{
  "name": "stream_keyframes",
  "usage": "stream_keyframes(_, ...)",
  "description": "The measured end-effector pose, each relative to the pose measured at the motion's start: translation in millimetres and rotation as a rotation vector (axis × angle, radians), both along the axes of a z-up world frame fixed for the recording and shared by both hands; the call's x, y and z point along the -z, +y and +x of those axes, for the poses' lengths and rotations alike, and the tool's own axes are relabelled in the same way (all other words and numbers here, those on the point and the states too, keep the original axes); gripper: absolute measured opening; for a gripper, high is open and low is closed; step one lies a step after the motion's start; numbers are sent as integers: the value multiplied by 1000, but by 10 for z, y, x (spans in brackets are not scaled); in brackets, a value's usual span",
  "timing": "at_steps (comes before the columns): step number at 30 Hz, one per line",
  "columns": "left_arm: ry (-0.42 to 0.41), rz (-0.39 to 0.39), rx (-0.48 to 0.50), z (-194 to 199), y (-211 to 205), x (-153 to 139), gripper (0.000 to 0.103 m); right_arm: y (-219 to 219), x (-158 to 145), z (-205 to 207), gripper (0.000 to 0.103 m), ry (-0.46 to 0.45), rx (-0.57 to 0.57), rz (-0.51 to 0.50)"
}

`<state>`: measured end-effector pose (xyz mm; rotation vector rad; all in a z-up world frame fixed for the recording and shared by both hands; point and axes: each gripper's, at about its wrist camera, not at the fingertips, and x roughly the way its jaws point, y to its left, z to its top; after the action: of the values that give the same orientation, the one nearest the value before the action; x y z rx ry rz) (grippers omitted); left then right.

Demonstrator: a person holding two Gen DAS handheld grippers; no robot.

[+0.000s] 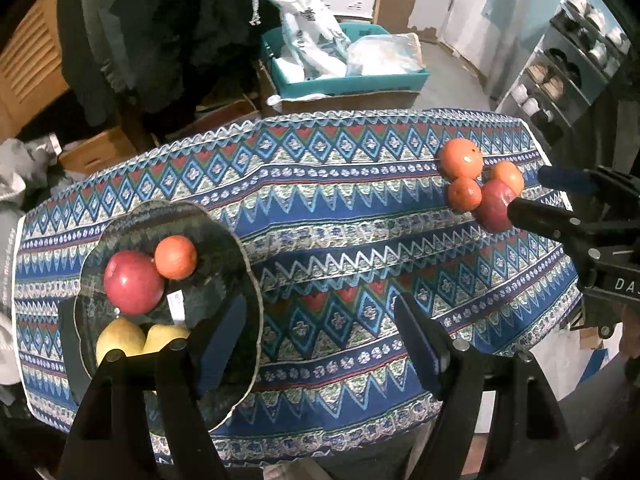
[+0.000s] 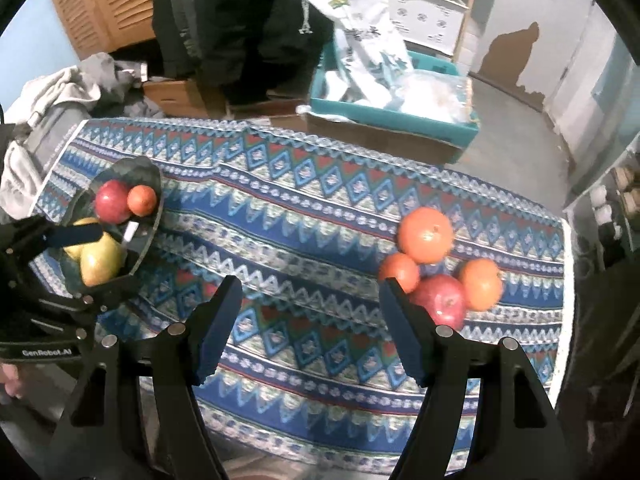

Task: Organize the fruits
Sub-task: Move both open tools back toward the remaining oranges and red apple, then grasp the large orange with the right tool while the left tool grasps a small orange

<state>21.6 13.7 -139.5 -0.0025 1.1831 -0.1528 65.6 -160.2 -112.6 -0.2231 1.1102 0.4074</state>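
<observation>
We see a dark, glassy plate [image 1: 224, 248] with a scalloped rim sitting at the left end of the surface [image 1: 340, 240], which is draped in a woven-looking cloth of blue, red and white zigzag and diamond bands. The plate holds a smooth red apple [image 1: 134, 282], a small dimpled orange [image 1: 176, 257] touching it, and two yellow-green pears [image 1: 120, 338] side by side at the near rim.

At the right end, well apart from the plate, lies a loose cluster: a large orange [image 2: 426, 234], a small orange [image 2: 399, 271], a second red apple [image 2: 442, 300] and another orange [image 2: 482, 284], all touching.

Our left gripper [image 1: 320, 344] hangs over the plate's near right rim, jaws spread wide and holding nothing. Our right gripper [image 2: 310, 324] has its jaws released too; its right finger [image 2: 404, 332] sits just beside the clustered apple.

Between plate and cluster the cloth lies bare. Beyond the far edge stand a teal crate [image 1: 348, 80] stuffed with plastic bags on cardboard boxes, a slatted wooden door [image 2: 104, 4], and a shoe rack [image 1: 560, 72] at the right.
</observation>
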Motion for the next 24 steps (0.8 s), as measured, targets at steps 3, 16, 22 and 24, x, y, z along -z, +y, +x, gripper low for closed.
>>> stream_keyframes(3, 5, 5, 21, 28, -123, -1, 78, -150, -8, 8, 72, -6, 16, -5)
stream_keyframes(16, -1, 12, 104, 288, -682, -137, 80, -837, -43, 144, 72, 2, 133, 14)
stream_keyframes(22, 34, -7, 118, 479, -857, -77, 80, -1129, 7, 275, 72, 53, 161, 10)
stream_keyframes(24, 38, -10, 120, 538, -908, -60, 80, -1220, 19, 341, 72, 71, 167, 11)
